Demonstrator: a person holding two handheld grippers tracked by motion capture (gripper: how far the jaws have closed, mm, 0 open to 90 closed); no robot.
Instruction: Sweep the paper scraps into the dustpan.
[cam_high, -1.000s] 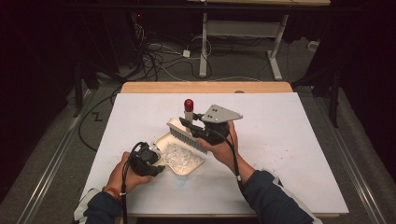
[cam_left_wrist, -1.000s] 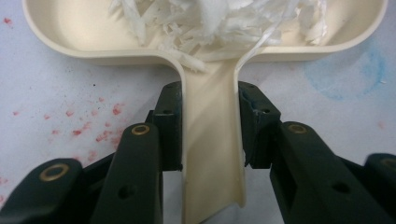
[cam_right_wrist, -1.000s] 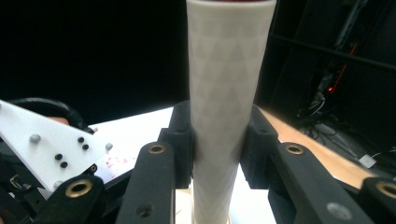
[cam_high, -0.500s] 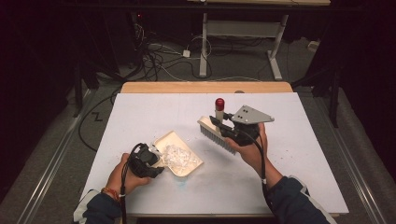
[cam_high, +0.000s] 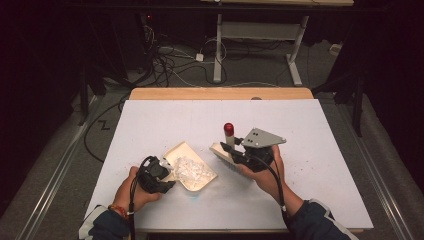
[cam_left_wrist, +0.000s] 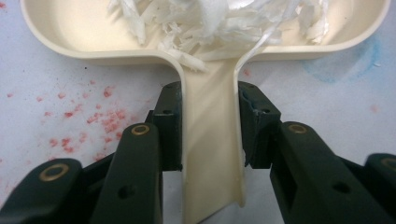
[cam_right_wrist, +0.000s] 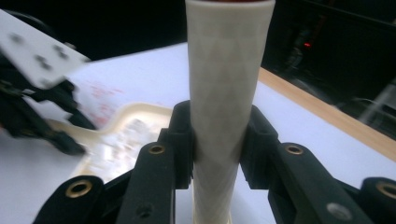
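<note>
Plainly light, stiff goods: a cream plastic dustpan (cam_high: 181, 147) lying flat on the white bench (cam_high: 165, 117), close to the near edge and left of its middle, loaded with a heap of white paper shreds (cam_high: 192, 170). Likely to weigh next to nothing, yet to spill easily if tipped toward the open lip, since shreds that loose would slide or blow off. Best taken by the narrow handle, as now: left gripper (cam_high: 159, 176) with fingers (cam_left_wrist: 168, 126) clenched on both side walls of that handle, near where it flares into the tray. Smooth, thin-walled plastic, so probably inclined to flex or slip under a hard squeeze. To the right of the pan, nearer the bench's middle, a small brush (cam_high: 221, 151) with a red-tipped handle standing upright, clamped between the fingers of the right gripper (cam_high: 234, 151); whether the bristles touch the bench cannot be told. From the left gripper view alone: red specks (cam_left_wrist: 100, 121) scattered on the bench beside the handle, a faint blue stain (cam_left_wrist: 343, 70), and a few shreds lying in the handle's mouth. From the right gripper view: a fine diamond texture on the brush handle, good for grip. From the high view: the overall layout, pan and brush close together but apart.
</note>
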